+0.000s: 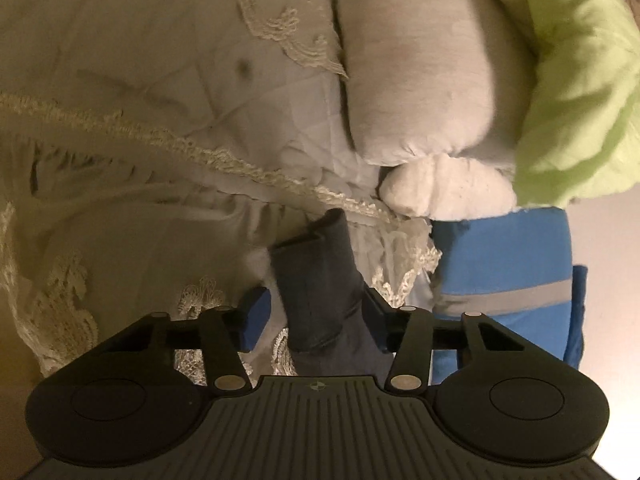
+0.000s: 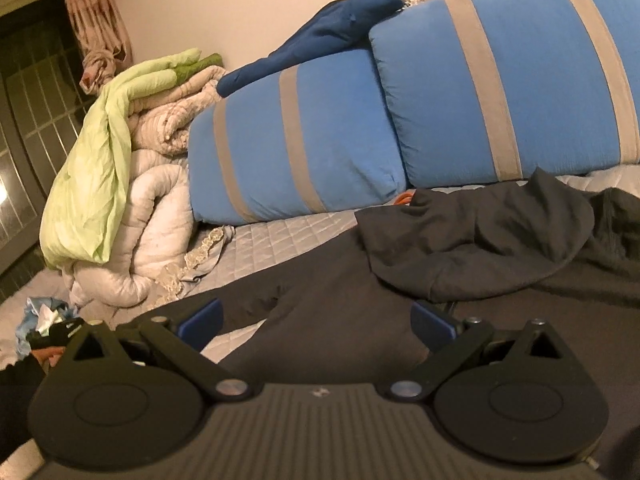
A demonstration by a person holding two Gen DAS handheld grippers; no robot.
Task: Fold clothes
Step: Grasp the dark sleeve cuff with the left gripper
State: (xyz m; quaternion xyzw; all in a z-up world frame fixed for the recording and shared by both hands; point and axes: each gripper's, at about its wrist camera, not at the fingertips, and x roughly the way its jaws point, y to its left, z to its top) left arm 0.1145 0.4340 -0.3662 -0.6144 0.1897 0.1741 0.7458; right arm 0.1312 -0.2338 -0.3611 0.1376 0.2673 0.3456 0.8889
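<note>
Your left gripper (image 1: pixel 316 314) has its jaws set wide around the ribbed cuff of the dark grey knit hoodie (image 1: pixel 316 280), pads not visibly pressing. Lace-trimmed white quilted bedspread (image 1: pixel 168 128) lies beneath. Your right gripper (image 2: pixel 316 320) gapes wide over the hoodie's body, spread flat below two blue grey-striped pillows (image 2: pixel 400 112).

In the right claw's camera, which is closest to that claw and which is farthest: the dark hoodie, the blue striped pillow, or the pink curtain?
1. Dark grey hoodie, spread on the bed right in front of the right claw.
2. Blue pillow with grey stripes, behind the hoodie, against the wall.
3. Pink knotted curtain, far upper left by the window.
</note>
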